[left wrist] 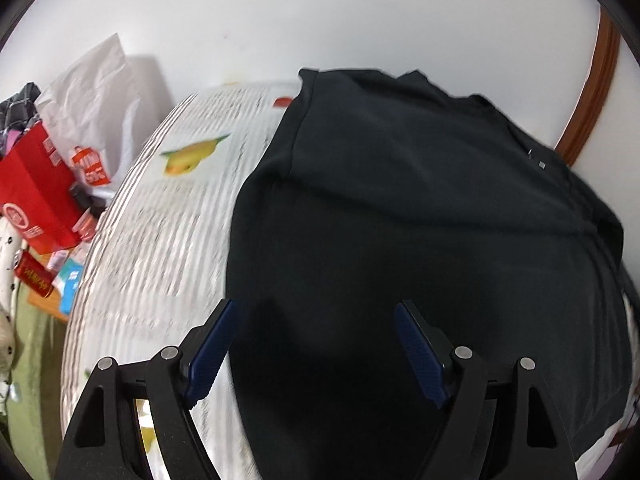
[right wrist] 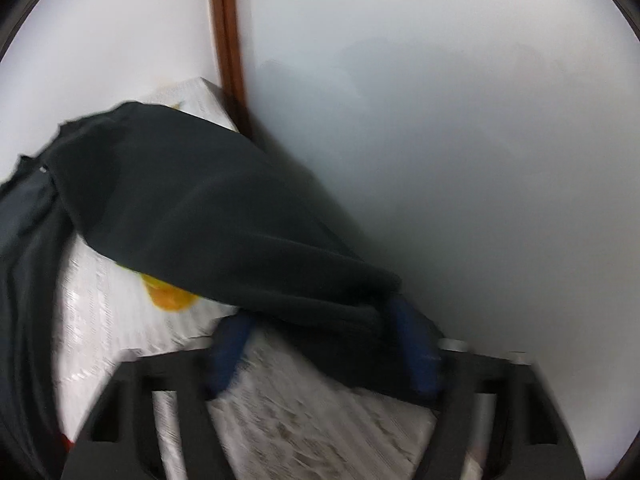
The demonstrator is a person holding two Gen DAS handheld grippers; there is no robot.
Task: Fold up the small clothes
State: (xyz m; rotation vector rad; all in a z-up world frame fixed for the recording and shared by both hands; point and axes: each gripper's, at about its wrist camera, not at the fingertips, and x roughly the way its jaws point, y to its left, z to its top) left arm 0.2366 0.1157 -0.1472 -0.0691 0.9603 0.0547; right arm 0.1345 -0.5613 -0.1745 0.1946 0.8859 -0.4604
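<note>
The left gripper [left wrist: 314, 344] hangs above a dark garment [left wrist: 420, 216] with its blue-padded fingers [left wrist: 212, 350] spread wide and nothing between them; the cloth fills the space between and ahead of both fingers. Past the left finger, the garment's edge gives way to a blurred white printed tabletop cover [left wrist: 168, 216] with a yellow fruit picture [left wrist: 192, 154]. Farther out on that side sit a red paper bag [left wrist: 36, 188] and what looks like a white plastic bag [left wrist: 96, 96].

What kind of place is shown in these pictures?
Probably a room in a home. A dark garment lies on a printed table cover by a white wall, with shopping bags piled beside it and a brown wooden door frame.
</note>
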